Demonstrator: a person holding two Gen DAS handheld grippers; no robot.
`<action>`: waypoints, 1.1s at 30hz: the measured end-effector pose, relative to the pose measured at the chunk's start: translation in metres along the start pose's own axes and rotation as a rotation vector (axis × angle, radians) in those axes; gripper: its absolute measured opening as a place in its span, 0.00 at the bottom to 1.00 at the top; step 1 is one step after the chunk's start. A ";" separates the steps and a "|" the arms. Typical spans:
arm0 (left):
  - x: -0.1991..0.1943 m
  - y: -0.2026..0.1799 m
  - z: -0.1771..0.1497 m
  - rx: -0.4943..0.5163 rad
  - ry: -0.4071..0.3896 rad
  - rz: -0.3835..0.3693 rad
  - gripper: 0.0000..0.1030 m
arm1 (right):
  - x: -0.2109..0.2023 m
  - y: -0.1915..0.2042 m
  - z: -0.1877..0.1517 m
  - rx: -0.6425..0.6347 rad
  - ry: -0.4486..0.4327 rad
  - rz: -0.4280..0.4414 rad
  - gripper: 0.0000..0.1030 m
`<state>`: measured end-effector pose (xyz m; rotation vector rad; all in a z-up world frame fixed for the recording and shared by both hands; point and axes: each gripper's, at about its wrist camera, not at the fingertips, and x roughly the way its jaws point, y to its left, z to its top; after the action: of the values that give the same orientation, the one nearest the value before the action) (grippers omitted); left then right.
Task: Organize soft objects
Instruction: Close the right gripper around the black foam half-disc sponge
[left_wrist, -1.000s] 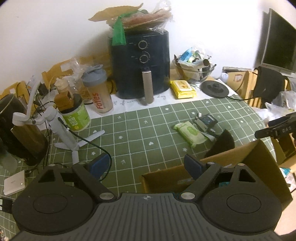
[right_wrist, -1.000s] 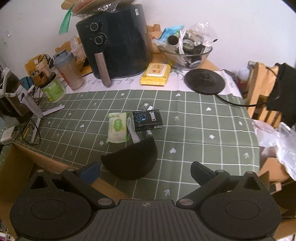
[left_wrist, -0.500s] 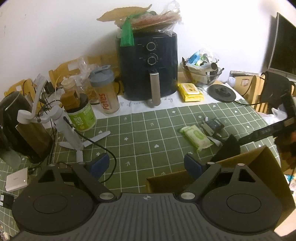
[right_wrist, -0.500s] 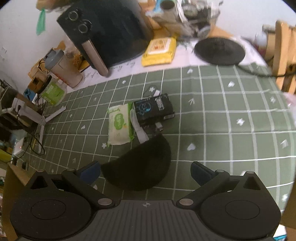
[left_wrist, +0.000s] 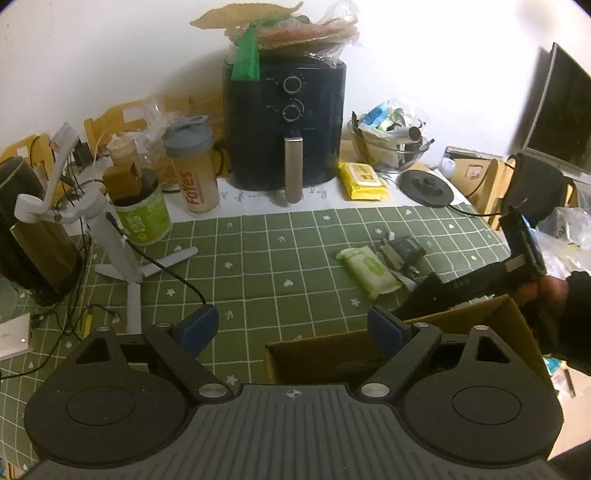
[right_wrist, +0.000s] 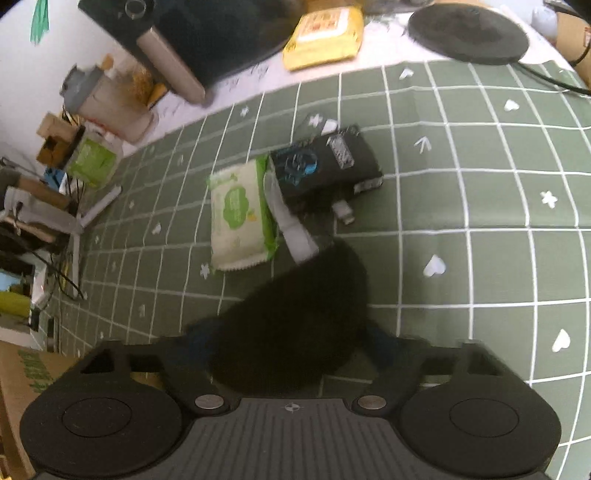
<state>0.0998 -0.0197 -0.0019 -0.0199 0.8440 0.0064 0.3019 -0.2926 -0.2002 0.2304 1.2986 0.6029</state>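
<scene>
A black half-round soft pad (right_wrist: 295, 325) lies on the green checked tablecloth. My right gripper (right_wrist: 291, 343) is open, low over the table, with its fingers on either side of the pad. A green wet-wipe pack (right_wrist: 236, 214) and a black box (right_wrist: 321, 166) lie just beyond it. In the left wrist view my left gripper (left_wrist: 291, 325) is open and empty above the cardboard box (left_wrist: 406, 343). The right gripper (left_wrist: 480, 284) and the wipe pack (left_wrist: 369, 269) show at the right there.
A black air fryer (left_wrist: 284, 122), a shaker bottle (left_wrist: 192, 173), a green tub (left_wrist: 142, 218), a yellow wipe pack (left_wrist: 364, 181) and a glass bowl of clutter (left_wrist: 391, 144) stand along the back. A white stand with cable (left_wrist: 110, 236) is at the left.
My right gripper has dropped and moved forward until its fingers straddle the black pad. My left gripper has drifted slightly, still open above the cardboard box.
</scene>
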 end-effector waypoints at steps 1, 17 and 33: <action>0.000 0.000 0.000 -0.003 0.003 -0.010 0.86 | -0.002 0.001 0.000 -0.006 -0.008 0.000 0.59; -0.001 0.003 0.002 -0.038 0.006 -0.105 0.86 | -0.047 -0.008 0.001 -0.029 -0.086 0.017 0.39; 0.002 0.004 0.004 -0.037 0.019 -0.138 0.86 | -0.072 -0.072 -0.029 0.233 -0.084 -0.094 0.41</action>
<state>0.1037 -0.0154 -0.0009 -0.1135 0.8602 -0.1076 0.2853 -0.3957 -0.1837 0.3798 1.2904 0.3578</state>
